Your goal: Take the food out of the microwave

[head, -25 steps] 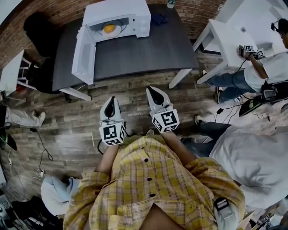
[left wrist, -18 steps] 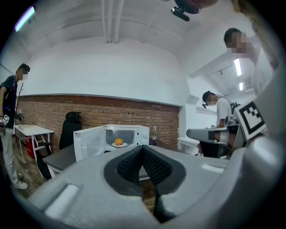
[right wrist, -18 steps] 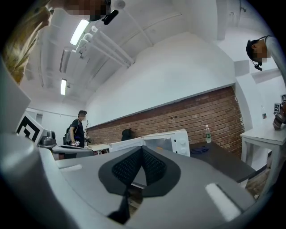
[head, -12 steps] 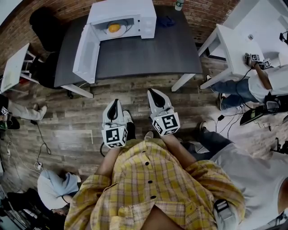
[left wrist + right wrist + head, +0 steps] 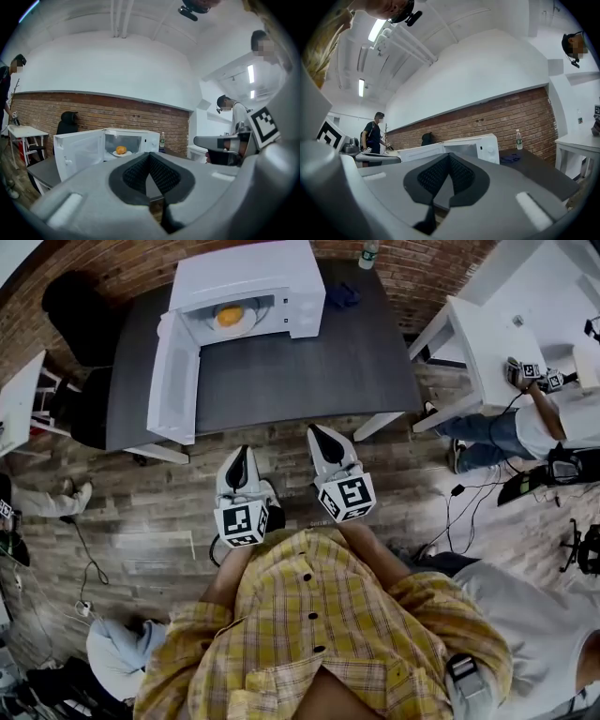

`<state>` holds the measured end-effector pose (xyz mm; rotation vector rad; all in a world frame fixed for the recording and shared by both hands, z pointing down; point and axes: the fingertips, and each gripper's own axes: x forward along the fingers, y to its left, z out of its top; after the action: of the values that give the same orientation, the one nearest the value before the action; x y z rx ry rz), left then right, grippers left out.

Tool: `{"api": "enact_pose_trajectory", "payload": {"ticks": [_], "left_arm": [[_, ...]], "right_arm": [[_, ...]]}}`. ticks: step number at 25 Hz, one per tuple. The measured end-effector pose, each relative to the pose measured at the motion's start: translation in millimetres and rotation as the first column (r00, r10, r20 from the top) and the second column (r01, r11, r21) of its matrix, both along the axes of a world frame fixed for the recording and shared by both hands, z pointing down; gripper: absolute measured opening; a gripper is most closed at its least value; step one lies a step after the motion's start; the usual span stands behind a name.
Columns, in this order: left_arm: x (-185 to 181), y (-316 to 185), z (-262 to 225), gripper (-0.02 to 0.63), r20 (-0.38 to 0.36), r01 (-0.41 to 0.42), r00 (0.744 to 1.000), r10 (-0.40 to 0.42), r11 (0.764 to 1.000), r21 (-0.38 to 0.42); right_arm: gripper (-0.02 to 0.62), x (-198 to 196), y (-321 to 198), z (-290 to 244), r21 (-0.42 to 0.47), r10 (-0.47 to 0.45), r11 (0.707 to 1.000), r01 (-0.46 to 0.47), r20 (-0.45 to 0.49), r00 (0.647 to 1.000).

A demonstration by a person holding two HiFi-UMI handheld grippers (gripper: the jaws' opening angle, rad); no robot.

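– Brick wall point(image 5: 131, 263) behind, plank floor point(image 5: 141, 512) underfoot: we stand short of the dark table point(image 5: 309, 362), both tools held out. How far along are we?

– Barely begun. The white microwave point(image 5: 244, 268) sits on the table ahead of the left gripper point(image 5: 240, 452), with its door point(image 5: 173, 371) already open, ahead and to that gripper's left. The food point(image 5: 228, 313) lies on its plate point(image 5: 249, 322) inside the cavity, well apart from both tools.

– And the tools?

– The left gripper's jaws are pressed together with nothing between them. The right gripper point(image 5: 316, 432) beside it reads the same, pads meeting, empty. We judge that everything is left to do: close in, spread the jaws, take the plate, draw it out.

– What are we handling?

– A round, orange-yellow lump, smooth-looking; what it is, we cannot tell. The plate is pale, shallow and round, likely hard and slick at the rim. The microwave is a boxy, glossy shell, the table a matte slab on white legs. Our pads are black and ribbed, tapering inside grey casings. Ahead of the right gripper, a clear bottle point(image 5: 369, 253) and a crumpled blue cloth point(image 5: 342, 294) sit beside the microwave.
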<state>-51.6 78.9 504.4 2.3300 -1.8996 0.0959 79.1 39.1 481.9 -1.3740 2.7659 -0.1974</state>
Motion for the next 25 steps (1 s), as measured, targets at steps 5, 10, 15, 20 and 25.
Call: {"api": "enact_pose_trajectory", "payload": {"ticks": [5,10,15,20,25], "left_arm": [[-13.1,-50.4,-2.4,-0.003,-0.006,-0.033,0.999,0.033,0.999,-0.004],[-31.0,-90.1,-4.8,-0.002,-0.014,-0.054,0.998,0.054,0.998,-0.012],[-47.7,-125.1,-6.2,-0.002,-0.027,-0.081,0.996,0.081,0.996,-0.02],[-61.9,-151.2,-4.5,-0.003,-0.031,-0.113,0.993,0.113,0.993,-0.025],[-77.5,-170.6,-1.6,-0.003,-0.044,-0.132,0.99,0.131,0.991,-0.028]], "right_arm": [[-0.003,-14.9,-45.4,-2.3,-0.007,0.028,1.0,-0.028,-0.001,1.0],[-0.003,-32.1,-81.7,-7.6,-0.012,0.047,0.999,-0.047,-0.011,0.999],[-0.003,-48.2,-112.8,-9.6,-0.018,0.075,0.997,-0.075,-0.012,0.997],[-0.003,-65.0,-138.0,-8.9,-0.023,0.1,0.995,-0.1,-0.018,0.995],[-0.003,-81.8,-157.2,-9.3,-0.025,0.12,0.992,-0.121,-0.028,0.992]]}}
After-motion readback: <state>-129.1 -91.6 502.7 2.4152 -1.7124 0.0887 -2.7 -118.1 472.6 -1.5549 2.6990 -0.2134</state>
